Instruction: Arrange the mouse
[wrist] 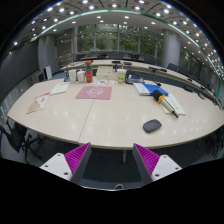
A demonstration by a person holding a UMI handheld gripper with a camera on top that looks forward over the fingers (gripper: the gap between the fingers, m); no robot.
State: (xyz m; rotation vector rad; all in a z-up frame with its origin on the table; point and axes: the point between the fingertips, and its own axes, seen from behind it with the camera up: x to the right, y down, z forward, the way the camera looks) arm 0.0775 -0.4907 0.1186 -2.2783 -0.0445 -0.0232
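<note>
The gripper (pixel 110 160) is held up in the air and points straight ahead. Its two fingers are spread far apart, one on the left and one on the right, with a big empty gap between them. Each finger has a bright pink pad (pixel 77 157) on its inner side, and the pads face each other. Nothing is pinched between the fingers.

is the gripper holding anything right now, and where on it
Nothing is held. The fingers stand open and empty, and the mouse lies on the table beyond them.
</note>
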